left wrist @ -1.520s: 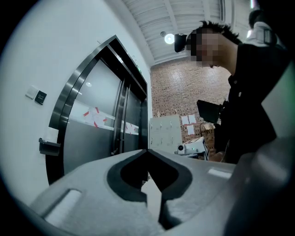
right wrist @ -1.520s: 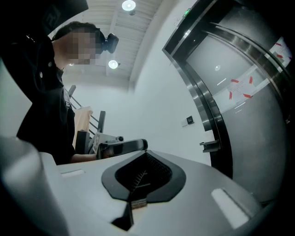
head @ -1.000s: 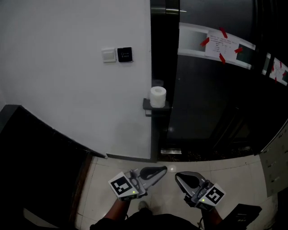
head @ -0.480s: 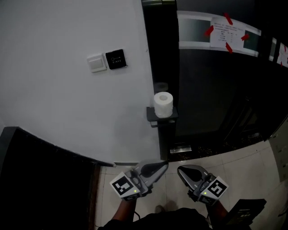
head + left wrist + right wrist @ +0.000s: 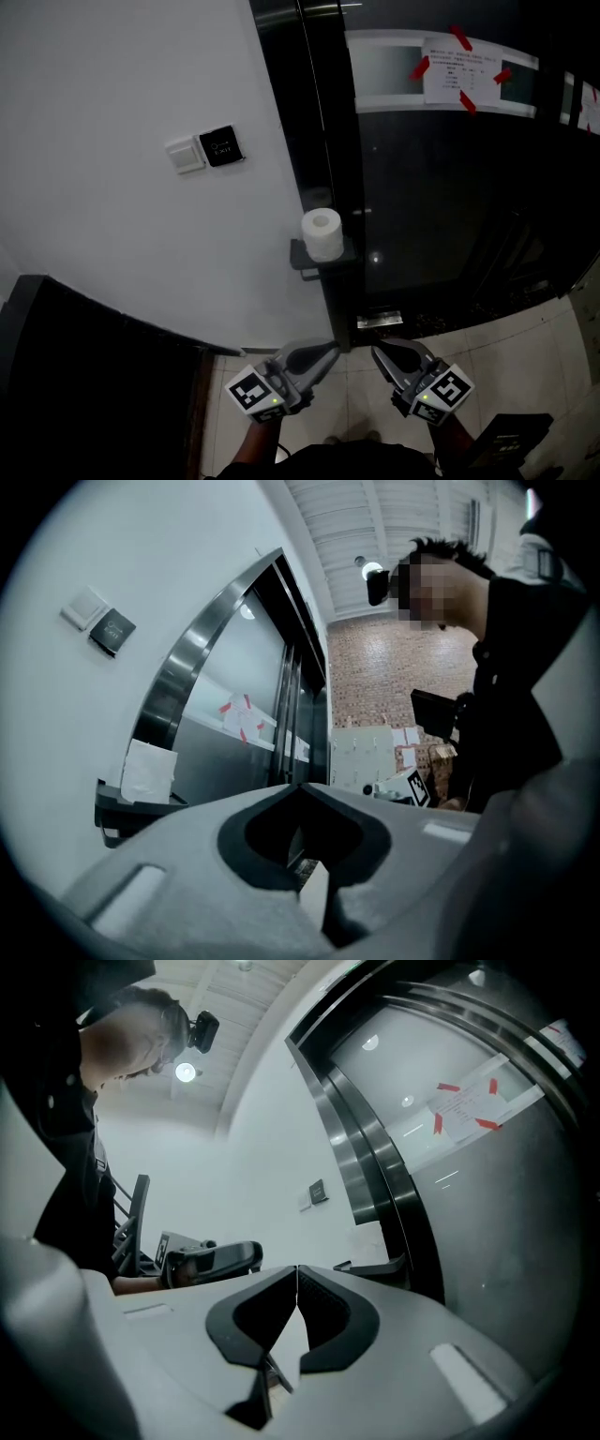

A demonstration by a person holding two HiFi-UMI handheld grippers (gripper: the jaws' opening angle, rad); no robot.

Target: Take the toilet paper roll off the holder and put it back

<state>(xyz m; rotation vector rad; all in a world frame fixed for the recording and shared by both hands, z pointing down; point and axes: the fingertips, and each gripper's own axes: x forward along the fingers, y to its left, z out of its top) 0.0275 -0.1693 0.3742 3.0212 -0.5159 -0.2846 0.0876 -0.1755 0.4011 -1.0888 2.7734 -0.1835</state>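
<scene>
A white toilet paper roll (image 5: 322, 232) stands upright on a small dark holder shelf (image 5: 305, 261) fixed to the black door frame. It also shows at the left of the left gripper view, roll (image 5: 148, 772) on holder (image 5: 120, 810). The holder (image 5: 380, 1267) is visible past the jaws in the right gripper view. My left gripper (image 5: 325, 352) and right gripper (image 5: 381, 353) hang side by side low in the head view, well below the roll and apart from it. Both sets of jaws meet at the tips with nothing between them.
A white switch (image 5: 182, 156) and a black card reader (image 5: 220, 146) sit on the white wall left of the frame. The dark glass door carries a paper notice (image 5: 459, 71) held by red tape. A dark cabinet (image 5: 94, 375) fills the lower left; pale floor tiles (image 5: 525, 356) lie below.
The head view has drawn closer to the door frame, so the roll and holder look larger. Both grippers stay low and shut, with their tips slightly closer together.
</scene>
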